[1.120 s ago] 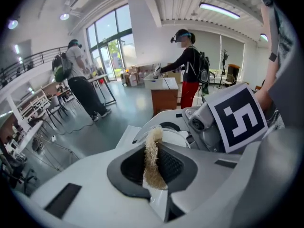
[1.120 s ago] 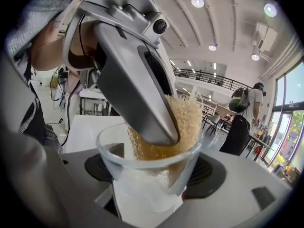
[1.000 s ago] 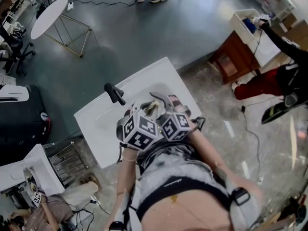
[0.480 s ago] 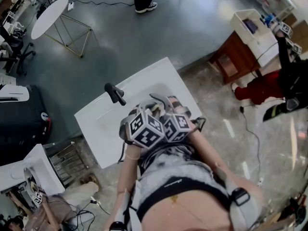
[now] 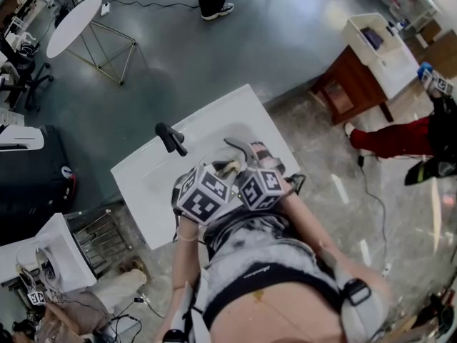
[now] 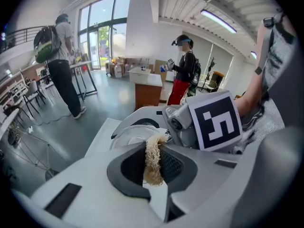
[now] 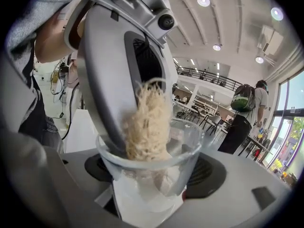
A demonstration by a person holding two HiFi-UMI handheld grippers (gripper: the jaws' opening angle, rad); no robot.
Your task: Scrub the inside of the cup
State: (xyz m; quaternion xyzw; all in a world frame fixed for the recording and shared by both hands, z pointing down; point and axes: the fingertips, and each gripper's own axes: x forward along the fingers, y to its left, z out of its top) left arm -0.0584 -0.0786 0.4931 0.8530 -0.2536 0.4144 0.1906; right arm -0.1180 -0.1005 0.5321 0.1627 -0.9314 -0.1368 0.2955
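My right gripper (image 7: 154, 175) is shut on a clear plastic cup (image 7: 190, 146), which stands upright between its jaws. From above, my left gripper (image 7: 124, 61) reaches down into the cup's mouth. It is shut on a beige fibrous scrubber (image 7: 146, 127), whose lower end sits inside the cup against the near wall. In the left gripper view the scrubber (image 6: 152, 159) is pinched between the dark pads of my left gripper (image 6: 154, 167), with the cup's rim (image 6: 128, 137) just beyond. The head view has both marker cubes side by side, left (image 5: 203, 195) and right (image 5: 261, 188), over the white table (image 5: 153, 181).
A black lever-like handle (image 5: 170, 139) stands on the white table's far side. A wooden cabinet (image 5: 351, 84) is at the right and a round white table (image 5: 71, 23) at the far left. A person in red trousers (image 5: 396, 136) stands at the right.
The left gripper's cube shifted slightly right and then back left, the scrubber moving with it in the cup. The right gripper barely moved. The person at the right has shifted.
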